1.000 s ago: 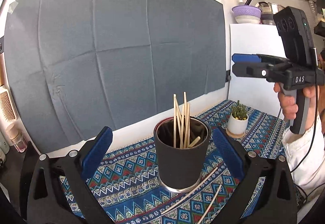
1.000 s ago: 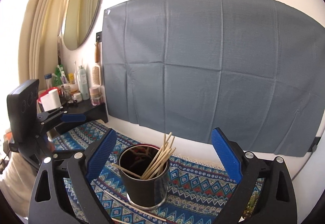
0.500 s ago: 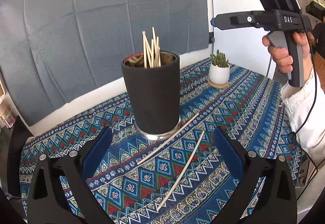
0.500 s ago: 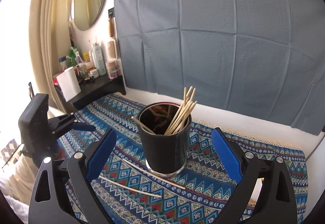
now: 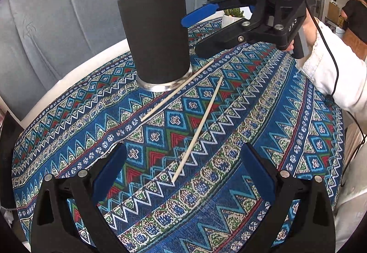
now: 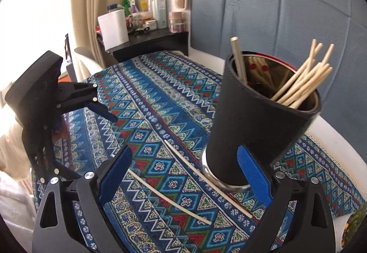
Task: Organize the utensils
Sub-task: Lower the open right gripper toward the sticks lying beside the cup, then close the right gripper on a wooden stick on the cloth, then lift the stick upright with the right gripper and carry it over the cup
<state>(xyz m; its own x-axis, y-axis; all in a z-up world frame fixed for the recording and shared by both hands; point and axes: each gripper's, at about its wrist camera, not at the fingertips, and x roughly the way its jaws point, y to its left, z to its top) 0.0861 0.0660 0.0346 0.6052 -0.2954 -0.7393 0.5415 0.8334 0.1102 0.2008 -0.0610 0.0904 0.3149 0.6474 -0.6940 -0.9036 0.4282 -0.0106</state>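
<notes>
A black cup (image 5: 158, 35) holding several wooden chopsticks (image 6: 305, 83) stands on the patterned tablecloth (image 5: 263, 115). Two loose chopsticks lie on the cloth: one (image 5: 177, 91) has its far end beside the cup's base, the other (image 5: 197, 130) lies apart, nearer to me. My left gripper (image 5: 183, 172) is open, low over the near end of the second chopstick. My right gripper (image 6: 184, 175) hovers above both chopsticks (image 6: 195, 168) (image 6: 169, 198) with its jaws closing; they touch nothing. Its right finger (image 6: 254, 175) stands in front of the cup (image 6: 257, 129).
A small potted plant (image 5: 232, 15) sits behind the right gripper (image 5: 193, 37). A dark shelf (image 6: 149, 39) with bottles and a paper roll (image 6: 113, 28) stands past the table's far end. A grey cloth (image 6: 275, 1) covers the wall. A white sleeve (image 5: 332, 74) reaches in.
Both grippers have come down towards the table and tipped downward. The right gripper has moved in close to the cup and its jaws have narrowed a little. The chopsticks have not moved.
</notes>
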